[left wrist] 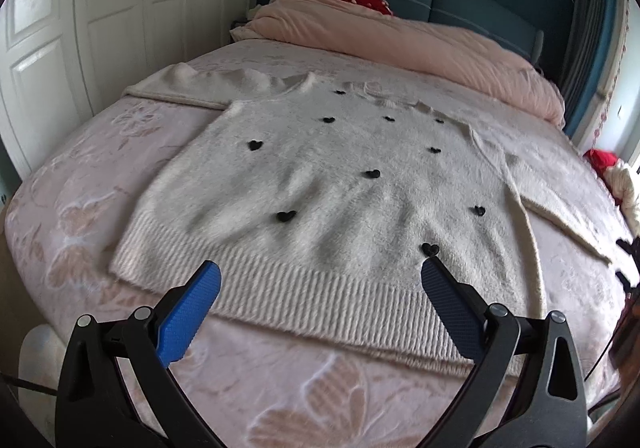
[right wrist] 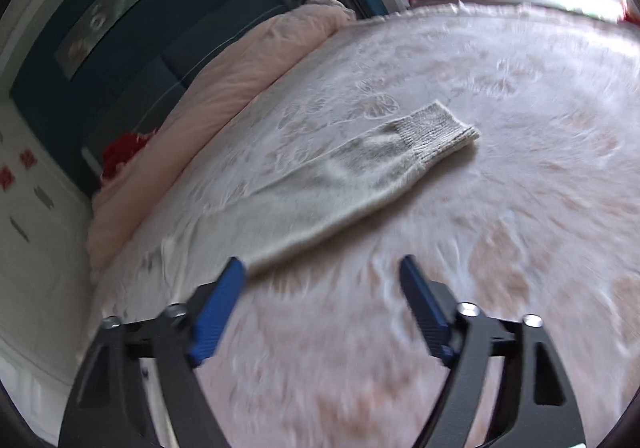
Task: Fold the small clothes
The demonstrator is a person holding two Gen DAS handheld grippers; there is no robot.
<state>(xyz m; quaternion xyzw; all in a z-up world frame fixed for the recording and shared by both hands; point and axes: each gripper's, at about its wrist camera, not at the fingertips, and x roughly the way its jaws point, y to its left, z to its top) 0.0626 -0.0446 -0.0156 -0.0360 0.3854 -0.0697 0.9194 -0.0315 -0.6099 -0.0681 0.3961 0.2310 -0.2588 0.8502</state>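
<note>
On a pink floral bedspread [left wrist: 80,208], a fluffy cream sweater [left wrist: 320,176] dotted with small black hearts [left wrist: 286,215] lies spread flat, front up, both sleeves stretched out sideways, likely so each can be folded inward. Over its ribbed hem [left wrist: 304,288] hovers the left gripper [left wrist: 320,272], jaws spread wide and holding nothing, seemingly placed to take that edge. Further right, the right gripper [right wrist: 322,268] hangs with jaws apart and empty beside the outstretched right sleeve [right wrist: 340,176], whose cuff [right wrist: 440,132] points away, probably the first fold.
</note>
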